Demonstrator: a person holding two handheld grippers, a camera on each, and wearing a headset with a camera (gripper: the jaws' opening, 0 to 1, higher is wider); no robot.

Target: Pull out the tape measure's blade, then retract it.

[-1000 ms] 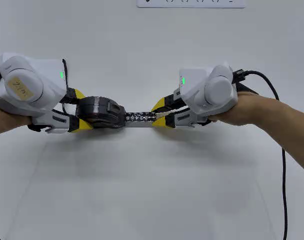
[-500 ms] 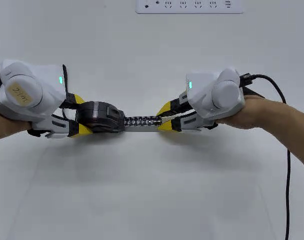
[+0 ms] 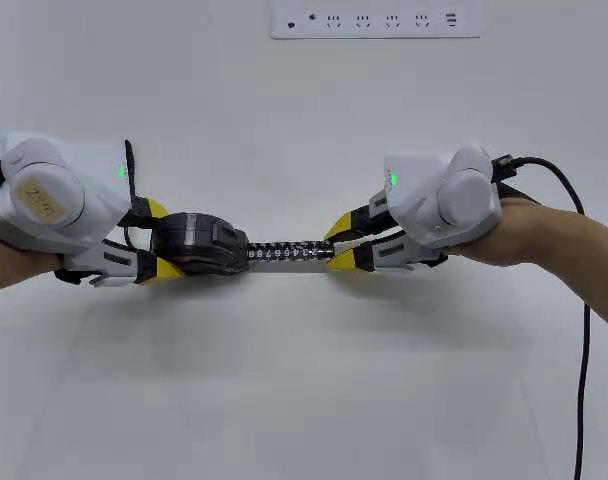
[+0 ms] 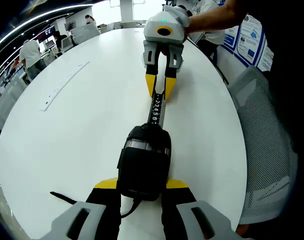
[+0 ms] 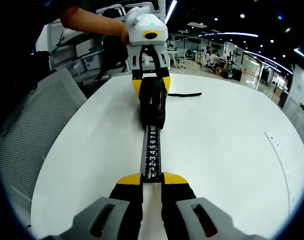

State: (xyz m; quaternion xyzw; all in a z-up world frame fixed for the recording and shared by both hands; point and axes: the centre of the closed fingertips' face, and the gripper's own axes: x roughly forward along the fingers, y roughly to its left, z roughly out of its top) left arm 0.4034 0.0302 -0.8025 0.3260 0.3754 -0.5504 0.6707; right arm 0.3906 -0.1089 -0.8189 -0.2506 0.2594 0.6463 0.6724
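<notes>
The tape measure (image 3: 197,243), black and squat, sat low at the middle of the white tabletop (image 3: 304,390); whether it touched the surface I could not tell. The left claw (image 3: 167,232) gripped it across its sides, yellow tips flanking the body. From its mouth a short length of blade (image 3: 289,251) ran straight to the right claw (image 3: 337,245), whose tips were pinched narrow on the blade's free end. The right gripper view showed only the first few printed numerals between those tips and the tape measure. The blade looked taut and level, and the two claws faced each other along one line, near but apart.

I judged the pull-out step to be in hand and early. The next move called for the right claw to draw away along the blade's own line, with the left claw holding the tape measure steady and the pinch firm. Retracting would call for easing the end back, not letting it snap.

Beyond lay a power strip (image 3: 374,20) on the far surface, and a cable (image 3: 582,340) trailed by the right arm.
</notes>
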